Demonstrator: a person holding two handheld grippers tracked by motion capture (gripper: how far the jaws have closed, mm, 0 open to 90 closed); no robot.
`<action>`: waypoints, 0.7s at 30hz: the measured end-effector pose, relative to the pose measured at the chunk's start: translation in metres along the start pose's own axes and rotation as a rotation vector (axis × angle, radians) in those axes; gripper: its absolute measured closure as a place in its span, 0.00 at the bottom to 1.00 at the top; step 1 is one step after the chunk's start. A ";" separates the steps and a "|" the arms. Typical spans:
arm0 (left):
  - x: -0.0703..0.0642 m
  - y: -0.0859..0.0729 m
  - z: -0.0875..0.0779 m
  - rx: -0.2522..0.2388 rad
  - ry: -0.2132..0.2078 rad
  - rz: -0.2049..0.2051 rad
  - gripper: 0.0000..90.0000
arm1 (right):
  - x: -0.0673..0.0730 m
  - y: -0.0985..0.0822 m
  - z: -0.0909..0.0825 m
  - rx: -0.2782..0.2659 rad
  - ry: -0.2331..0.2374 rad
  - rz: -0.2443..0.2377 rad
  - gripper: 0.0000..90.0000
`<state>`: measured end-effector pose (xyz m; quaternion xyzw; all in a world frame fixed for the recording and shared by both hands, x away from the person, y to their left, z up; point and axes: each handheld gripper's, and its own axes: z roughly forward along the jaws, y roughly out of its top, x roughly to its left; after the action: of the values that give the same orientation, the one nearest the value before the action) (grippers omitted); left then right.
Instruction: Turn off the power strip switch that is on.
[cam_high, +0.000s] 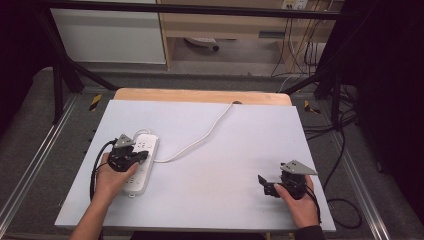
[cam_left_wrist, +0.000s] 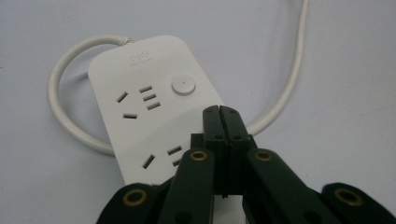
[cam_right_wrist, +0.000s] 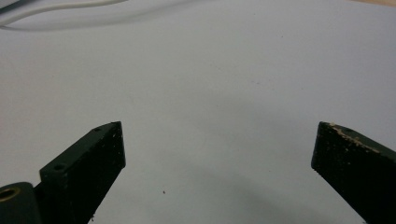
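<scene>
Left tool (cam_left_wrist: 219, 109), jaws pressed together, hovers over the white power strip (cam_high: 142, 161) at the surface's (cam_high: 210, 165) left side, just short of its round button (cam_left_wrist: 183, 85). Advance tip squarely onto the button. Right tool (cam_right_wrist: 217, 149) rests with jaws apart, well away.

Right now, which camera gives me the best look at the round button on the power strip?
The left gripper view: the round button sits close and unblocked on the power strip, just beyond the shut left gripper. In the high view the power strip is small and partly under the hand, so the button can't be made out. The right gripper view has a stretch of white cord.
</scene>
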<state>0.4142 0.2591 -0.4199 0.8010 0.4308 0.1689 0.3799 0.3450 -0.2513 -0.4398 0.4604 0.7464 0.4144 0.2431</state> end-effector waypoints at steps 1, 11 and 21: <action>0.000 0.000 0.000 0.001 0.000 0.000 1.00 | 0.000 0.000 0.001 -0.001 -0.002 -0.002 0.04; 0.000 0.000 0.000 0.002 0.001 -0.002 1.00 | 0.000 0.000 0.000 0.000 -0.003 -0.001 0.04; -0.001 0.001 0.000 0.006 0.007 0.003 1.00 | 0.000 0.000 0.000 0.001 -0.002 0.000 0.04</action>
<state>0.4144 0.2578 -0.4193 0.8021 0.4315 0.1709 0.3757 0.3451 -0.2514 -0.4398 0.4608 0.7466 0.4134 0.2435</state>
